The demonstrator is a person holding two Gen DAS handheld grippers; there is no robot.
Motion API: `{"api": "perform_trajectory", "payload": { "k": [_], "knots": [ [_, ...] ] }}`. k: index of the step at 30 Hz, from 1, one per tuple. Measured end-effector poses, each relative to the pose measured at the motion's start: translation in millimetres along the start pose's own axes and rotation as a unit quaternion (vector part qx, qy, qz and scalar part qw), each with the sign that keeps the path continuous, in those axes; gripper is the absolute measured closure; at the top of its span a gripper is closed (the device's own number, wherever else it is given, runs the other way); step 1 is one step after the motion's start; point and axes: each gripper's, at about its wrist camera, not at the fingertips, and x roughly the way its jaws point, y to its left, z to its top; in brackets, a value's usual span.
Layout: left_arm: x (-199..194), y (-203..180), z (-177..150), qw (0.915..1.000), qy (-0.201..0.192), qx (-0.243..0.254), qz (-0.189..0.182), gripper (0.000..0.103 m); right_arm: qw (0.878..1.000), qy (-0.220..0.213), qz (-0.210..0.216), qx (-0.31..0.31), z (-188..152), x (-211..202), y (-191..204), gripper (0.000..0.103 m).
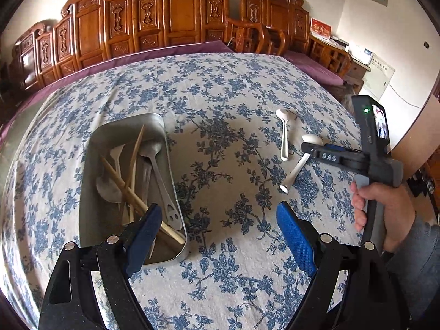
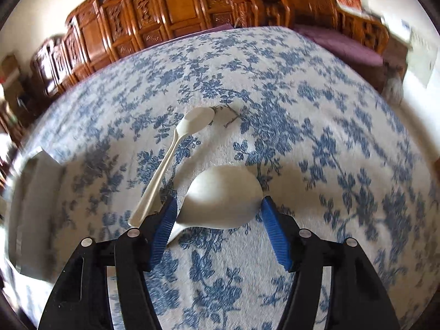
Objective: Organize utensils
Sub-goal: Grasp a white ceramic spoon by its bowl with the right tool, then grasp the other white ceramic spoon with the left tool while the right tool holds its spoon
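Spoons left to gather

Jaws of the right gripper (image 2: 217, 214) stand apart around the bowl of a white spoon (image 2: 222, 198) on the table (image 1: 220, 288), seemingly ready to close. A second white spoon (image 2: 176, 151) lies just beside it. The left gripper (image 1: 217, 228) hovers wide and empty by the metal tray (image 1: 90, 192), which holds chopsticks (image 1: 129, 189) and metal spoons (image 1: 156, 165)

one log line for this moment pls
left gripper: open, empty | right gripper: open around white spoon | metal tray: partly filled
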Motion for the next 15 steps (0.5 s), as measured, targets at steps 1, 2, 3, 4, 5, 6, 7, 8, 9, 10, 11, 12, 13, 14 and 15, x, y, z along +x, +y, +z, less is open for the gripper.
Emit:
{"api": "perform_trajectory", "payload": {
  "k": [1,2,3,4,5,6,7,8,9,10,11,12,13,14,15],
  "knots": [
    [1.6,-0.8,1.1,1.0,0.001,0.0,-0.001,0.021,1.0,0.0,-0.006,-0.009,-0.4,0.7,2.3,0.036],
    [2.6,-1.9,2.1,1.0,0.001,0.0,-0.003,0.021,1.0,0.0,-0.008,-0.012,-0.5,0.8,2.6,0.036],
    [3.6,-3.4,3.1,1.0,0.002,0.001,-0.003,0.021,1.0,0.0,-0.008,-0.017,-0.9,0.6,2.6,0.037],
    [4.3,-4.6,4.1,1.0,0.002,0.002,-0.004,0.021,1.0,0.002,-0.008,-0.023,-1.2,0.2,2.4,0.038],
    [6.0,-6.8,6.1,1.0,0.002,0.004,-0.005,0.021,1.0,0.004,-0.007,-0.027,-1.1,-0.6,2.6,0.038],
    [7.1,-7.8,7.6,1.0,0.002,0.005,-0.005,0.021,1.0,0.006,-0.006,-0.029,-0.6,-1.1,1.5,0.04],
    [9.1,-10.0,10.0,1.0,0.002,0.006,-0.007,0.021,0.999,0.007,-0.006,-0.031,0.0,-1.6,-0.3,0.042],
    [10.8,-12.0,12.2,1.0,0.003,0.006,-0.007,0.021,0.999,0.008,-0.006,-0.032,0.1,-2.1,-1.3,0.042],
    [12.2,-13.7,14.1,0.9999,0.003,0.007,-0.008,0.021,0.999,0.009,-0.008,-0.038,0.7,-2.1,-2.9,0.043],
    [14.1,-16.6,16.6,0.9999,0.003,0.008,-0.008,0.021,0.999,0.008,-0.013,-0.048,1.6,-2.1,-4.5,0.044],
    [16.2,-18.8,18.4,0.9999,0.004,0.01,-0.009,0.021,0.998,0.009,-0.014,-0.055,2.1,-2.0,-5.7,0.045],
    [18.3,-19.8,20.1,0.9999,0.004,0.011,-0.009,0.021,0.998,0.01,-0.008,-0.06,3.2,-1.5,-9.1,0.046],
    [21.7,-23.8,22.7,0.9999,0.006,0.013,-0.009,0.021,0.998,0.009,-0.006,-0.063,4.5,-0.6,-12.6,0.046],
    [24.9,-26.6,24.6,0.9998,0.007,0.015,-0.009,0.021,0.998,0.01,0.0,-0.067,5.5,0.2,-15.5,0.046],
    [27.6,-28.7,26.0,0.9998,0.008,0.017,-0.009,0.021,0.997,0.011,0.009,-0.071,6.8,1.0,-18.0,0.046]
  ]
}}
